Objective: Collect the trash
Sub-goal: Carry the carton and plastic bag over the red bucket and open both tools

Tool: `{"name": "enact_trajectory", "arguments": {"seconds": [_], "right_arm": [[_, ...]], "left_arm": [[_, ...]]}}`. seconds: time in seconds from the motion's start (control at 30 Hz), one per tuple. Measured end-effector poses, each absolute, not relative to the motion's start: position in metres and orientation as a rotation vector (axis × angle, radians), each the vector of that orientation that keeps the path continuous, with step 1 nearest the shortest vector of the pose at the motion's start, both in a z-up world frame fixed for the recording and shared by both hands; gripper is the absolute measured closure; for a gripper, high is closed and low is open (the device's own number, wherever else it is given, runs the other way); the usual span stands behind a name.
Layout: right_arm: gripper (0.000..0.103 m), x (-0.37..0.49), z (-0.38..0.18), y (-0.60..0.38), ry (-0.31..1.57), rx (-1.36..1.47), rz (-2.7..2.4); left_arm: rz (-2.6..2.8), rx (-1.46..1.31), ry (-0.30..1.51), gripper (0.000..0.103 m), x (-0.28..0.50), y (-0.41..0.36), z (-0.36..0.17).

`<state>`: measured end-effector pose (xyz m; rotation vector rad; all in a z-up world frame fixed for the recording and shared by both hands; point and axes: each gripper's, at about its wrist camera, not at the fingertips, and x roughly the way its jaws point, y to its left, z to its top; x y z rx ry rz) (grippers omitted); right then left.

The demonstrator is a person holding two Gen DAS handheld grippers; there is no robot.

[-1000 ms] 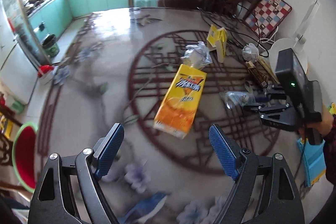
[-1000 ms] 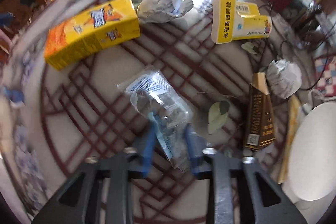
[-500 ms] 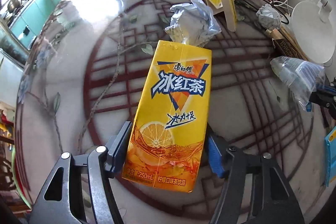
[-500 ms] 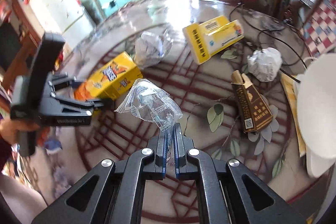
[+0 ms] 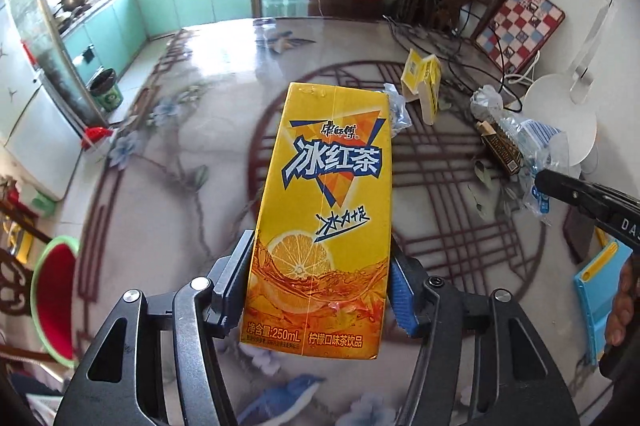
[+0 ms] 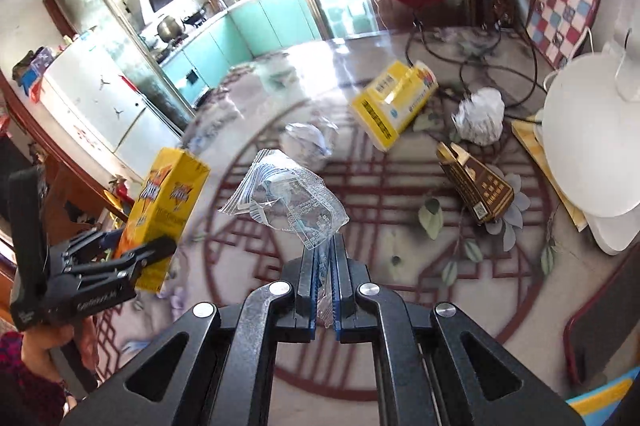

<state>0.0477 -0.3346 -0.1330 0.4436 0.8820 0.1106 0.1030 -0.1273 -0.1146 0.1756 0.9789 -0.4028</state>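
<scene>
Two grippers are loaded, both held clear above the round patterned table [image 5: 192, 130]. Left gripper [image 5: 322, 286], its jaws just drawn in, clamps the lower sides of a yellow iced-tea carton [image 5: 324, 210], which stands upright off the table; front reads 康师傅 冰红茶, 冰力十足, and along the bottom 净含量:250mL 柠檬口味茶饮品, over a lemon-slice picture. Right gripper [image 6: 325, 266] has its jaws pinched nearly together on a crumpled clear plastic wrapper [image 6: 288, 198] with blue print too small to read; the wrapper sticks up beyond the pads. From the right wrist view the carton [image 6: 168, 202] sits left of the wrapper in the left gripper [image 6: 132, 250], a hand [image 6: 44, 342] on its handle. On the table beyond the wrapper: a crumpled clear bag [image 6: 306, 142], a yellow medicine box [image 6: 394, 102] with barcode, lying on its side, a ball of white paper [image 6: 480, 120] right of that box, and a brown carton [image 6: 476, 186] nearer, right of the wrapper. White round lamp base [image 6: 592, 138] at the table's right edge.
</scene>
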Motion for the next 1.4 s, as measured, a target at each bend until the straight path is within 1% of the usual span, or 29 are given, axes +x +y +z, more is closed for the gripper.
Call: {"name": "enact_trajectory", "arguments": {"seconds": [0.3, 0.73, 1.23, 1.4], "right_arm": [[0.099, 0.034, -0.096, -0.282, 0.833, 0.373, 0.166], [0.099, 0.045, -0.074, -0.207, 0.832, 0.306, 0.282], [0.099, 0.061, -0.074, -0.135, 0.852, 0.265, 0.329], [0.099, 0.064, -0.073, -0.106, 0.860, 0.301, 0.275]], "left_arm": [[-0.345, 0.163, 0.925, 0.044, 0.081, -0.089, -0.103], [-0.276, 0.118, 0.895, 0.044, 0.064, -0.029, -0.088], [-0.206, 0.078, 0.887, 0.044, 0.068, 0.042, -0.096], [-0.241, 0.079, 0.871, 0.043, 0.075, 0.073, -0.098]]}}
